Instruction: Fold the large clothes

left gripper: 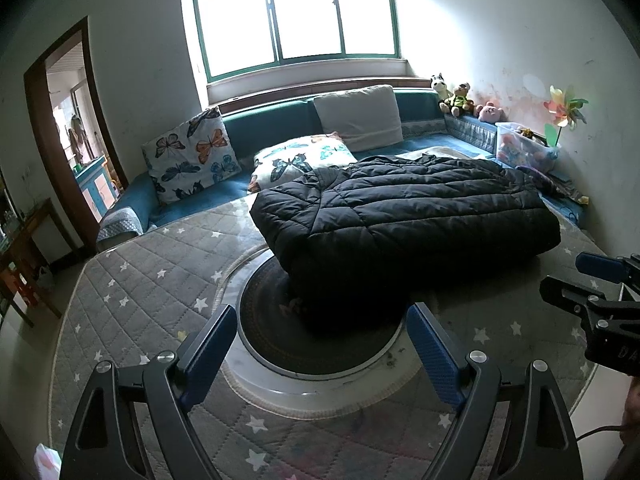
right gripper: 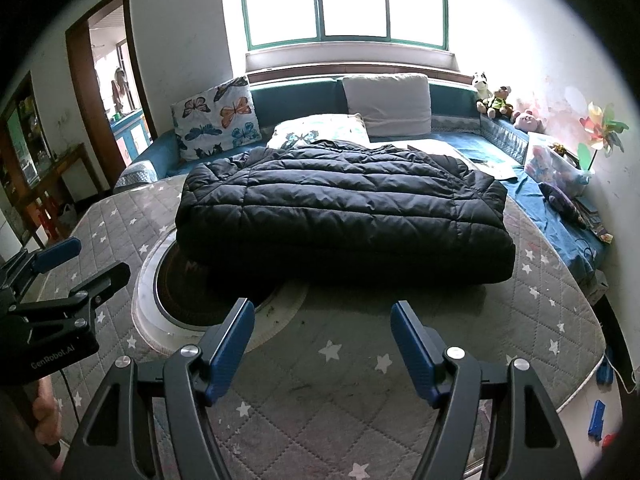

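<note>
A teal sofa under the window carries butterfly cushions, a grey pillow, and stuffed toys at its right end.

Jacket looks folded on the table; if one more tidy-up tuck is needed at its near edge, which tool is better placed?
Right, probably. The right tool faces the black jacket squarely at its near edge. The left tool looks at its left corner, over the round inset. Both are open and empty.
</note>
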Available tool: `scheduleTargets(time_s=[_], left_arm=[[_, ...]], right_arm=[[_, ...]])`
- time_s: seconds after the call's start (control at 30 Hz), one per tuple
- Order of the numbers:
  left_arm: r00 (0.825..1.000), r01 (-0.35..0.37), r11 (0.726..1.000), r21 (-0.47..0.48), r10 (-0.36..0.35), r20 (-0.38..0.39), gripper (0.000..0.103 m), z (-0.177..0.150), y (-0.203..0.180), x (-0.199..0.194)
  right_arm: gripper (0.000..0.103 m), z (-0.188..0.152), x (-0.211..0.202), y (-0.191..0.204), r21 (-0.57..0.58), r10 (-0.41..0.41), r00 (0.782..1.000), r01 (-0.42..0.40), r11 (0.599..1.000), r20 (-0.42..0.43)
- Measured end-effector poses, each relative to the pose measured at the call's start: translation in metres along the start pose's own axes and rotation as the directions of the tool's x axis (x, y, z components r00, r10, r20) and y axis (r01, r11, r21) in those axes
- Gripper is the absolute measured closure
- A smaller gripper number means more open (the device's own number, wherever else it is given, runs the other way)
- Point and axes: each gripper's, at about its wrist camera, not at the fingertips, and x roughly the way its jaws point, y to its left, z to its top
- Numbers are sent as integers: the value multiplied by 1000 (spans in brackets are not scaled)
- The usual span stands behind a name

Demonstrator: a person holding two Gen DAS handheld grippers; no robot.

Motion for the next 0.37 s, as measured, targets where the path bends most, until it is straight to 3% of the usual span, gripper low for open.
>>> scheduleTargets(time_s=[0.27, 0.37], left_arm=[[999, -35, 999, 18, 35, 28, 10, -5, 1, 0], [1000, -9, 1000, 12, 9, 11, 10, -4, 1, 1]], right_arm=[[26, -1, 3, -2, -5, 3, 1000, -3, 1000, -3], [26, -2, 4, -2, -8, 7, 1000, -7, 1000, -5]])
